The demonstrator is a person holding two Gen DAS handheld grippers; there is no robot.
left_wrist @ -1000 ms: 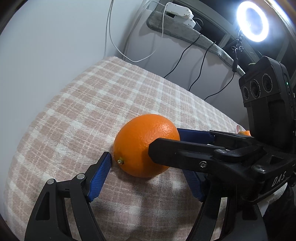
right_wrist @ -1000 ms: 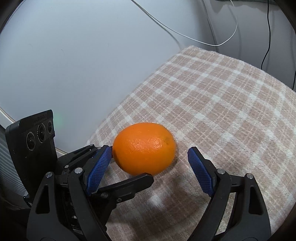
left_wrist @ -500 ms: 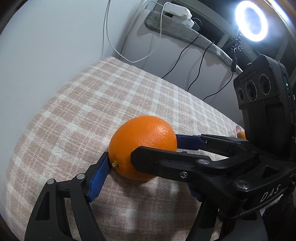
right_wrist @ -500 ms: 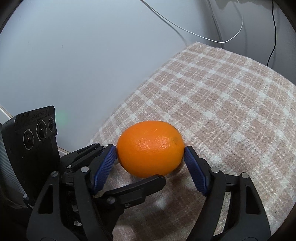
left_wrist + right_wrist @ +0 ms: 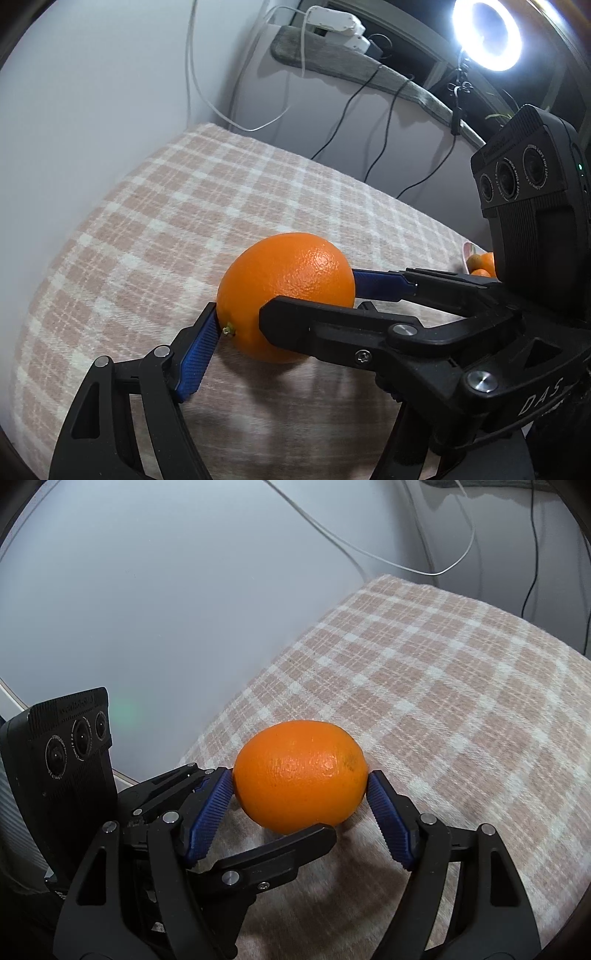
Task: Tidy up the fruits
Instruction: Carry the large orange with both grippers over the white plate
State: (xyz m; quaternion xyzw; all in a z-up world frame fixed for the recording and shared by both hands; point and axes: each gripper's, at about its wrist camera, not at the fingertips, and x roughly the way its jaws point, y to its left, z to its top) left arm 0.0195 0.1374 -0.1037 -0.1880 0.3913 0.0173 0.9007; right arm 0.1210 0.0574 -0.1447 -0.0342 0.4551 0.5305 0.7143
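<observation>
The right gripper [image 5: 301,805] is clamping the orange [image 5: 301,773], with both blue ribbed pads [image 5: 388,821] pressing against its opposite ends. The left gripper [image 5: 295,332] is reaching in from the other side. Its near blue pad [image 5: 195,356] is touching the stem end of the orange [image 5: 286,295]. Its far finger is hidden in the left wrist view, so its state cannot be determined.

The orange is sitting on a plaid cloth [image 5: 443,701] near the cloth's rounded edge. The cloth is woven, with beige and white checks, and is covering a raised surface. A plain pale wall [image 5: 92,110] is standing behind it. White and black cables [image 5: 343,110] are hanging down the wall beneath a grey shelf [image 5: 369,74]. A ring light [image 5: 487,33] is glowing at the upper right.

The orange is oval, bright, and finely dimpled. More fruit [image 5: 482,264] is lying at the far right edge of the cloth.
</observation>
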